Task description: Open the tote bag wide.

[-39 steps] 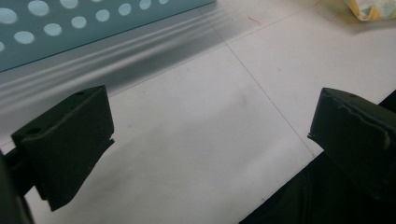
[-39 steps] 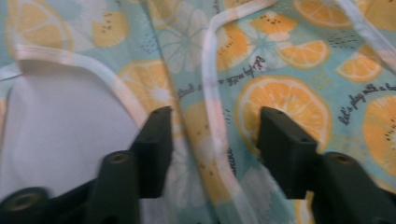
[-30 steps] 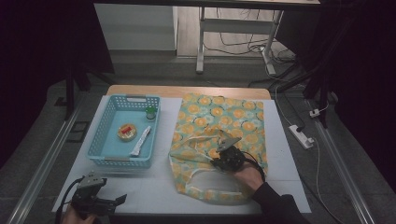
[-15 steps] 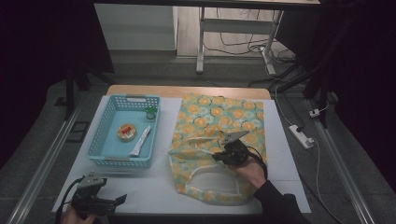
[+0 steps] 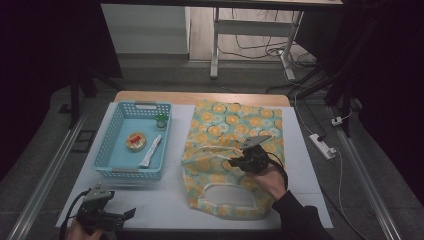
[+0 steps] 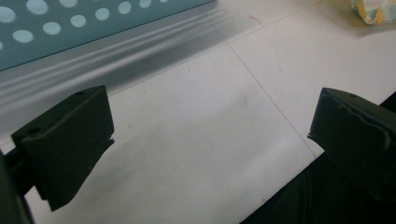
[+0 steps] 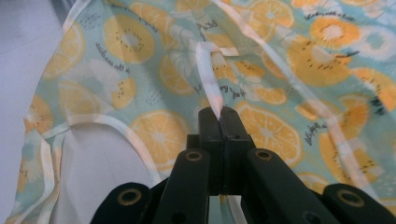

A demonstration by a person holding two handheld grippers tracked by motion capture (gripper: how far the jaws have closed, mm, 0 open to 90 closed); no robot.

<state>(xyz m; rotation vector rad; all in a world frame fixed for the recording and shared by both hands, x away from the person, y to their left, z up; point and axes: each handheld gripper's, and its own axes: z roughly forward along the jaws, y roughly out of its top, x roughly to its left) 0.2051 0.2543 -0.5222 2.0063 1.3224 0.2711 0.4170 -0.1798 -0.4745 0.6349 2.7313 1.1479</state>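
Tote bag (image 5: 235,150), thin printed cloth with an orange-slice pattern, lies flat on the right half of the desk (image 5: 165,205), mouth toward me, one pale handle loop spread at the near edge. Soft, light, no stiffness; it will drape and fold wherever I lift it.

My right hand-held gripper (image 5: 233,162) has its jaws pressed together on the upper handle strap (image 7: 208,79), a narrow pale band running up between the pads. Good hold point: the strap is stitched and should take a pull better than the body cloth. Thin fabric may slip from a flat pinch, so I judge slow lifts safest.

Left hand-held gripper (image 5: 131,212) hangs over the near left corner of the desk, jaws spread wide, nothing between them.

Blue basket (image 5: 117,125) sits just left of the bag, apart from it, holding a tube (image 5: 150,151), a round tin (image 5: 135,141) and what looks like a small green-capped bottle (image 5: 161,120), too small to be sure.

Open white desk in front of the basket and along the bag's right side. Near edge is close to the handle loop.
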